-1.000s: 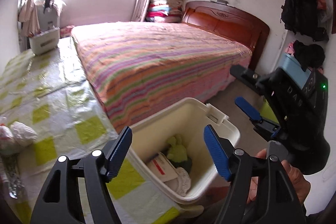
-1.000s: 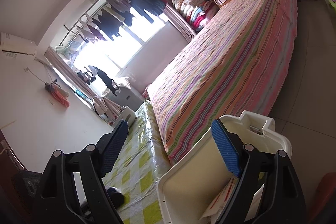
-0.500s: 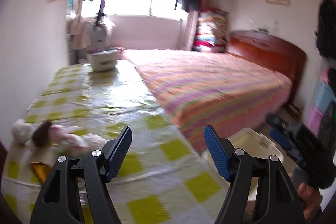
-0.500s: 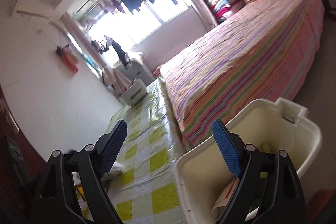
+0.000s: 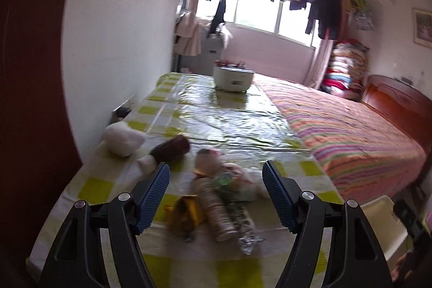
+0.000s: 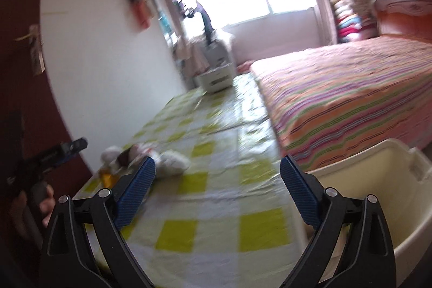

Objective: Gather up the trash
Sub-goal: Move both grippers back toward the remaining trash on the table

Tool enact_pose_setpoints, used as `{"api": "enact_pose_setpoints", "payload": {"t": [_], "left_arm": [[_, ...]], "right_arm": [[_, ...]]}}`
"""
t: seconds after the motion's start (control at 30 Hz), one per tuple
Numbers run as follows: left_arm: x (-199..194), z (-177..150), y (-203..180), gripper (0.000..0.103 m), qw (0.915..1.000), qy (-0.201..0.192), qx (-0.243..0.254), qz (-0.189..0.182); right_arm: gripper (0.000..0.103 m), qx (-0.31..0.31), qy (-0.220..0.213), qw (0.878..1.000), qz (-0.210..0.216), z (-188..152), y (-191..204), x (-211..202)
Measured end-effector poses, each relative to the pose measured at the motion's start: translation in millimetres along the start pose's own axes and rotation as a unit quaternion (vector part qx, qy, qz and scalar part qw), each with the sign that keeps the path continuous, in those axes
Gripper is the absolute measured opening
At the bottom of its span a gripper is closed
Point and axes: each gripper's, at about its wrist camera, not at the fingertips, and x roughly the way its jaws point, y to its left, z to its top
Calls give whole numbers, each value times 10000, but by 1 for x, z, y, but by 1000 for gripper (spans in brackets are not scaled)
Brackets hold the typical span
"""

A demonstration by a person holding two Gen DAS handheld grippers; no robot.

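Observation:
My left gripper (image 5: 216, 180) is open over a heap of trash on the yellow-checked table (image 5: 216, 109). The heap holds a ribbed stack of paper cups (image 5: 216, 209), a yellow wrapper (image 5: 186, 209), a crumpled plastic bag (image 5: 229, 180) and a foil wrapper (image 5: 245, 234). A brown piece (image 5: 170, 147) and a white crumpled bag (image 5: 121, 138) lie farther left. My right gripper (image 6: 217, 174) hovers above the table (image 6: 216, 207), its jaws opening with nothing between them. The trash heap (image 6: 151, 155) lies ahead to its left. A cream bin (image 6: 372, 188) stands at the right.
A striped bed (image 5: 351, 131) runs along the table's right side. A white tub (image 5: 232, 77) sits at the table's far end. The wall is close on the left. The cream bin (image 5: 378, 209) stands past the table's near right corner. A hand holds the left gripper (image 6: 64, 149).
Both views have swung left from the bin and bed to the table. The trash heap has come between the left fingers. The right jaws have spread wider.

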Motion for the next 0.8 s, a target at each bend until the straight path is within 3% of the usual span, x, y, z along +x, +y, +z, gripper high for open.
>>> {"api": "enact_pose_setpoints", "payload": {"t": [0.33, 0.57, 0.8], "left_arm": [[5, -16, 40, 69, 9989, 366, -138, 241], [8, -19, 63, 69, 9977, 526, -359, 244], [17, -23, 86, 69, 9933, 788, -832, 130]], "right_arm": [[92, 212, 678, 9953, 659, -11, 20, 33], [92, 197, 1210, 9837, 1313, 12, 36, 81], [91, 152, 1726, 9745, 1425, 22, 45, 144]]}}
